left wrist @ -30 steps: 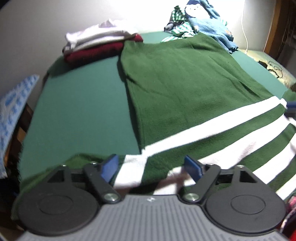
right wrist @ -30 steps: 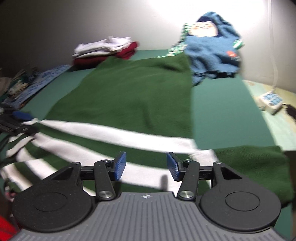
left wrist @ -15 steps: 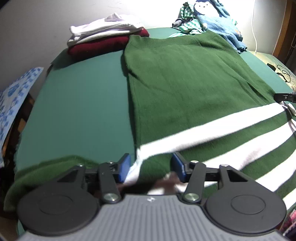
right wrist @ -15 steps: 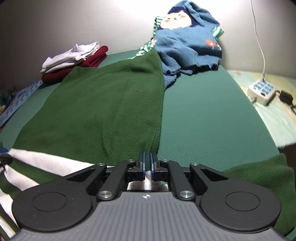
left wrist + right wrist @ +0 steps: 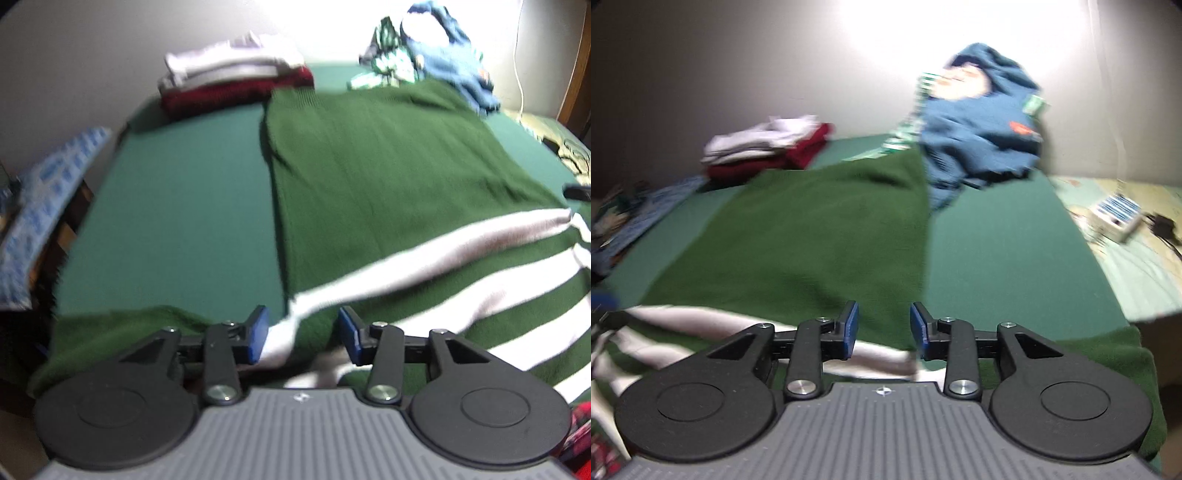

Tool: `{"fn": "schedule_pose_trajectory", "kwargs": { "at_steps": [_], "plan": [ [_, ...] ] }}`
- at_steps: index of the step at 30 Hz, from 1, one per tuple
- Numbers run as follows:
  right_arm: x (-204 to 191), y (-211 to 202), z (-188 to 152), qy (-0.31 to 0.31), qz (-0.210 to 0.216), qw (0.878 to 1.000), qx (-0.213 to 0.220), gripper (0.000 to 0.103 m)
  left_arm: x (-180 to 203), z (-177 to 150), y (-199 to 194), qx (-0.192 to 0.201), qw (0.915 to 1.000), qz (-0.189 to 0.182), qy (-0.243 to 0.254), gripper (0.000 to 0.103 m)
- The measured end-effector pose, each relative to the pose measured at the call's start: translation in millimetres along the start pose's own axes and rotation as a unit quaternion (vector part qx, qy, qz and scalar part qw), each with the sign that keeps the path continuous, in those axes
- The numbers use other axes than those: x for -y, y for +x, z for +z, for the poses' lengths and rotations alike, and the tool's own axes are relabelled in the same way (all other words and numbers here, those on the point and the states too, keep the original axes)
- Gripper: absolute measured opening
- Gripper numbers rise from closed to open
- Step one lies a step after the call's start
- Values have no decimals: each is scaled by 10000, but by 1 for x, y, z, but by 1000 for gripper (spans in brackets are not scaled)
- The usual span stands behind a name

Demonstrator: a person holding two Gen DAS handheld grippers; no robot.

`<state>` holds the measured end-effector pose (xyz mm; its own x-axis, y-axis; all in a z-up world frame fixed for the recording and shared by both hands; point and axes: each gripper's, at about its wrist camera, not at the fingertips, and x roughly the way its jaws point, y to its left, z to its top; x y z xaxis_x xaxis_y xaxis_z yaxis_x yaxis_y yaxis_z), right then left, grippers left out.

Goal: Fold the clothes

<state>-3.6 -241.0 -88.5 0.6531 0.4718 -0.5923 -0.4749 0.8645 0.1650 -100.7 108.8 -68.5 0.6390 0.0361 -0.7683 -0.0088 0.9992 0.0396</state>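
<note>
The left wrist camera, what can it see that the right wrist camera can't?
Only the left wrist view shows the left gripper, open over the sweater's striped corner, and the blue patterned cloth clearly at the bed's left edge. Only the right wrist view shows the right gripper, open at the sweater's right edge, and the white box with blue buttons. Both show the green sweater with white stripes, the folded red and white pile, the blue sweater and the green bed sheet.
</note>
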Motion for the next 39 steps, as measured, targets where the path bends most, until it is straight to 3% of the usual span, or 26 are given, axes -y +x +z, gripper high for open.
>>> {"fn": "schedule_pose_trajectory", "kwargs": {
  "at_steps": [3,5,10,13,17,19,21,24,29,34,36,39],
  "plan": [
    [-22,-15,-9,-413,1087,9919,-512,33,5,7,-21,232,9992,-329,-43,52],
    [-36,-20,-20,-596,1492,9832,-868,33,15,7,-27,237,9977,-630,39,57],
    [-50,-25,-35,-412,2676,9503,-1539,33,48,-21,-14,-431,9917,-1116,471,60],
    [-57,-23,-39,-566,2678,9470,-1678,34,55,-39,-6,-810,9883,-1245,352,60],
    [-65,-14,-51,-673,2778,9357,-2069,32,64,-53,-9,-883,9854,-1444,168,67],
    [-70,-15,-55,-755,2990,9265,-2158,32,69,-59,-15,-958,9827,-1570,215,70],
    [-74,-14,-58,-803,3301,9058,-2531,26,75,-66,-20,-1095,9783,-1743,249,74],
    [-70,-16,-57,-857,3418,8969,-2671,24,89,-74,-26,-1185,9756,-1787,481,78],
    [-62,-18,-59,-840,3501,8906,-2778,24,90,-72,-25,-1345,9709,-1902,555,82],
    [-62,-17,-57,-967,3534,8850,-2874,24,103,-69,-29,-1431,9672,-1823,1041,83],
    [-56,-17,-48,-855,3432,8965,-2670,25,96,-57,-31,-1298,9700,-1824,942,75],
    [-35,-15,-40,-406,2902,9307,-2190,25,85,-37,-32,-955,9772,-1759,702,76]
  ]
}}
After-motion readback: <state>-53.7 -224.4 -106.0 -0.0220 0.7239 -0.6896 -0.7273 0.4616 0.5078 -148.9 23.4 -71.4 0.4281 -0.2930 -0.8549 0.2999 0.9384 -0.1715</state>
